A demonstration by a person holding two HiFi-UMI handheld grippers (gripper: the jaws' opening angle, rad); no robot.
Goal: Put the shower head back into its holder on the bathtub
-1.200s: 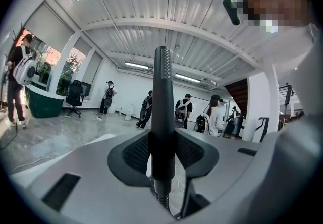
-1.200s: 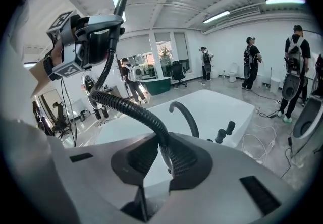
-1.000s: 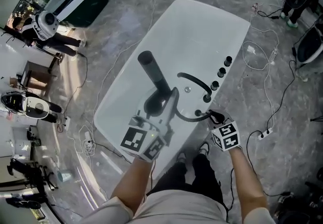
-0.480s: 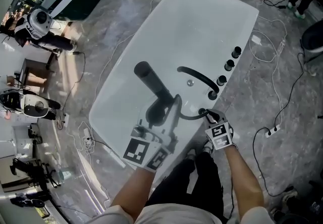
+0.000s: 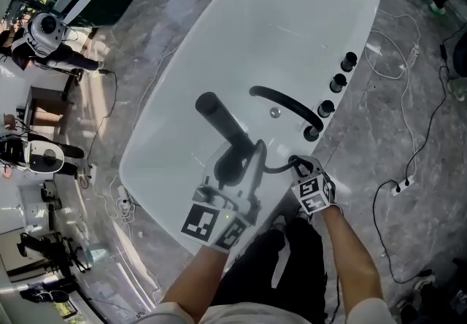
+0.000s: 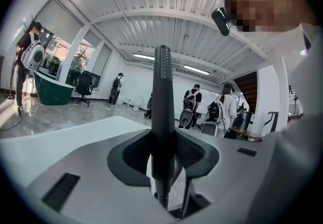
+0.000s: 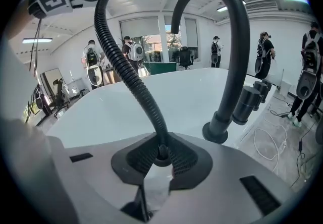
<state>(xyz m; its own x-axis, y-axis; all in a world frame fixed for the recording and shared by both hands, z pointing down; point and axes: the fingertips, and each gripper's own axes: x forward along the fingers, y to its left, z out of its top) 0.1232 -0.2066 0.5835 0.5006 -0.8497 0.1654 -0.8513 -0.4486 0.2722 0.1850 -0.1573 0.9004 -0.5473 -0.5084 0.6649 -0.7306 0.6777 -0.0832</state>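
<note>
Shower head (image 5: 222,124) hanging over the bathtub (image 5: 292,16), holder (image 7: 162,162) lying rightward
Left gripper (image 6: 162,150) jaws clamping its handle, right gripper (image 7: 160,153) jaws pinching the hose (image 7: 132,88)

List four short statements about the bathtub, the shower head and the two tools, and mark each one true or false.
1. The left tool is shut on the black shower head. True.
2. The right tool grips the curved spout. False: it is shut on the ribbed hose, and the spout stands free beside it.
3. The shower head lies on the floor of the white bathtub. False: the left tool holds it up, clear of the bathtub.
4. Three black knobs stand in a row on the bathtub's rim past the spout. True.
</note>
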